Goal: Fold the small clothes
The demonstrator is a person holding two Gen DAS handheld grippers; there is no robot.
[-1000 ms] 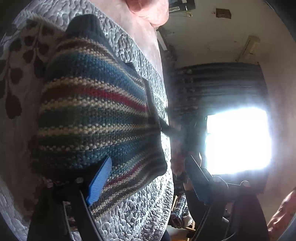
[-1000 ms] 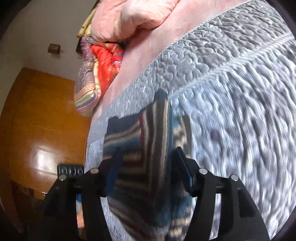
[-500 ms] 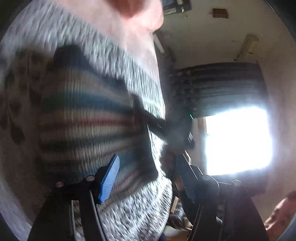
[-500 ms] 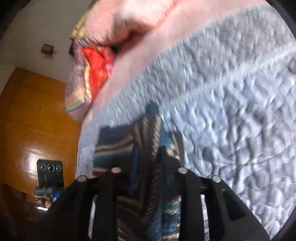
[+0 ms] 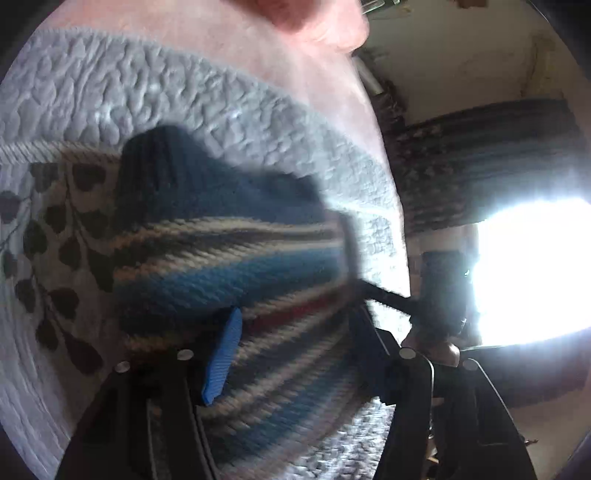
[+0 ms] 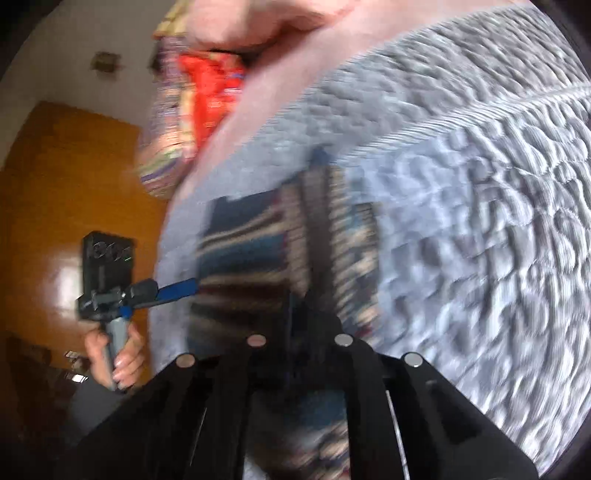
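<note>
A small knitted sweater (image 5: 236, 258) with blue, cream and red stripes lies on the grey quilted bedspread (image 5: 184, 99); its dark cuff points to the far side. My left gripper (image 5: 295, 317) is open and low over the sweater's near part, with striped knit showing between its blue-padded fingers (image 5: 221, 354). In the right wrist view the sweater (image 6: 251, 258) is blurred. My right gripper (image 6: 293, 325) is shut on a fold of it. The left gripper (image 6: 177, 288) shows there at the sweater's left edge, held by a hand (image 6: 114, 354).
A pink blanket (image 6: 258, 22) and a red patterned bundle (image 6: 207, 96) are heaped at the far end of the bed. A dark leaf print (image 5: 55, 240) runs along the bedspread to the left. A wooden door (image 6: 55, 184) and a bright window (image 5: 535, 269) lie beyond the bed.
The right gripper went from open astride the sweater to shut on it. The left gripper narrowed a little and moved forward over the sweater. Both views are motion-blurred.
</note>
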